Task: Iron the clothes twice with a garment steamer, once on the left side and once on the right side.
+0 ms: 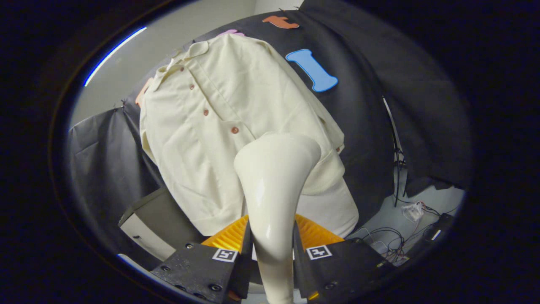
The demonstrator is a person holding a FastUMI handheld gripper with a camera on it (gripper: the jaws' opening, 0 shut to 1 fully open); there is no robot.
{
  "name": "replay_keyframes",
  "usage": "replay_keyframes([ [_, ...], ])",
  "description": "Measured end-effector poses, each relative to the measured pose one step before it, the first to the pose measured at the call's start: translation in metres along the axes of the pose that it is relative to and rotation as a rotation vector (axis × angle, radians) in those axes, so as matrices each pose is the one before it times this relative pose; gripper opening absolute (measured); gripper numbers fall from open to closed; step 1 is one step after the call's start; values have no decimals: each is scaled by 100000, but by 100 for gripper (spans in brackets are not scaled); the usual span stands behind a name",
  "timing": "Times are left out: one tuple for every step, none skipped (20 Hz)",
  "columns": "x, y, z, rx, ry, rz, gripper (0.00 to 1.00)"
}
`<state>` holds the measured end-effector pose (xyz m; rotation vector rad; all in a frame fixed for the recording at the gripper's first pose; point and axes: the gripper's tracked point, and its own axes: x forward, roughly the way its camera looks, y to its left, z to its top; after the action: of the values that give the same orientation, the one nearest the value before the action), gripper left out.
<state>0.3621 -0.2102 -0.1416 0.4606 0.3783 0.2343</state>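
The hand-held gripper [272, 249] pinches the steamer [274, 185] by its neck between both fingers, so its head points at the shirt [219, 139] hanging just ahead, ready for ironing.

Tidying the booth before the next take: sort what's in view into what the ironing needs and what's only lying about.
Needed for the job:
- garment steamer, clamped between the gripper fingers
- cream shirt hanging just beyond the steamer's head

Lying about:
- tangle of cables on the floor
- dark box beside the shirt's hem
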Motion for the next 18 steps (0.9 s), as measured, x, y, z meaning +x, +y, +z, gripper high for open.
replay_keyframes([
  [-971,1105,946,-483,-2334,1142,45],
  [-949,1296,893,-124,-1259,1471,45],
  [-1057,1322,809,-1721,-2132,1305,45],
  [-757,1237,806,-2425,-1699,720,45],
  [-703,1404,543,-2682,-1231,596,45],
  [-699,1546,615,-1930,-1472,797,45],
  [-842,1677,394,-2044,-1331,1312,45],
  [-682,1826,503,-1530,-1904,584,45],
  [-1060,1978,491,-2145,-1795,441,45],
  [-718,1789,782,-1671,-3003,216,45],
  [-790,1794,529,-1981,-1676,-552,44],
  [-802,1686,853,-2116,-3757,-1161,44],
  [-826,1699,1117,-1653,-3207,-1346,44],
  [-820,1324,708,-1953,-2113,-1993,44],
  [-795,1045,847,-1678,-2913,-1851,44],
  [-682,894,563,-830,-1066,-2010,44],
  [-457,720,183,259,-1499,-2464,44],
  [-294,797,26,-356,681,-917,44],
])
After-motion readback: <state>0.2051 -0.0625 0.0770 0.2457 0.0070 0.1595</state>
